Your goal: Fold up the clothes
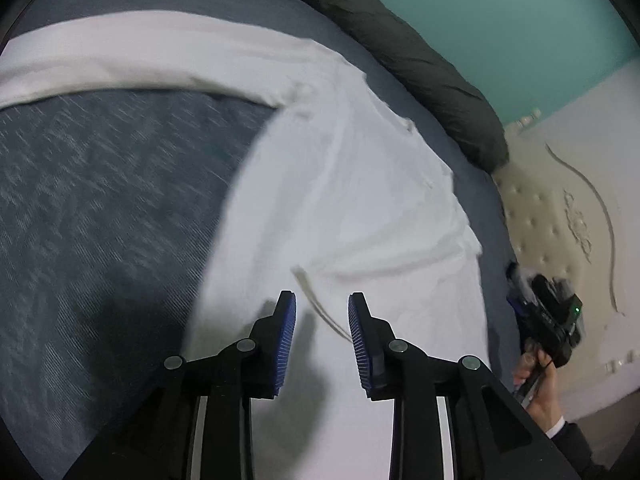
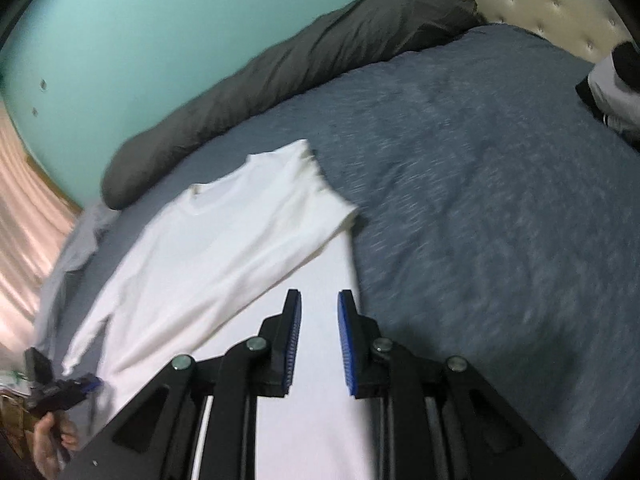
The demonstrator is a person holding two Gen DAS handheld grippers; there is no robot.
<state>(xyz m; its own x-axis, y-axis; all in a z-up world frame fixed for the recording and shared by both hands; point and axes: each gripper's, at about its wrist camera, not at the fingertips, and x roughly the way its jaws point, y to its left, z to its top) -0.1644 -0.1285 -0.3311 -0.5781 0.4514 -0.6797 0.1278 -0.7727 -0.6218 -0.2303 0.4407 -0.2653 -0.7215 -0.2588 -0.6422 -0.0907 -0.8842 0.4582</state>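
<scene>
A white long-sleeved shirt [image 2: 224,240] is spread on a bed covered with a blue-grey blanket [image 2: 480,200], neckline toward a long dark bolster [image 2: 280,64] that lies along the teal wall [image 2: 120,20]. In the right wrist view one sleeve is seen laid back across the chest, its folded edge running diagonally down the body; in the left wrist view the other sleeve [image 1: 120,60] is seen stretched out flat across the blanket, not yet brought in. The left gripper [image 1: 322,312] is held over the body of the shirt with its fingers apart and nothing between the pads; only cloth is seen beneath the gap, and a thin seam line runs under it. The right gripper [image 2: 319,312] is likewise poised above the lower cloth near the shirt's edge, fingers parted by a narrow gap, nothing clamped. Both views are smeared by motion. The step in hand is judged to be the second sleeve fold. For a clean result, the outstretched sleeve is best pinched near the cuff and again near the shoulder seam, a single layer only being taken so the blanket is not dragged up with it. The sleeve should be lifted just clear, carried across so it lies parallel to the first fold, and released only once flat. Care is advised that the already folded sleeve is not disturbed. A pale garment [image 2: 76,240] bunched by the bolster's end is left alone.
</scene>
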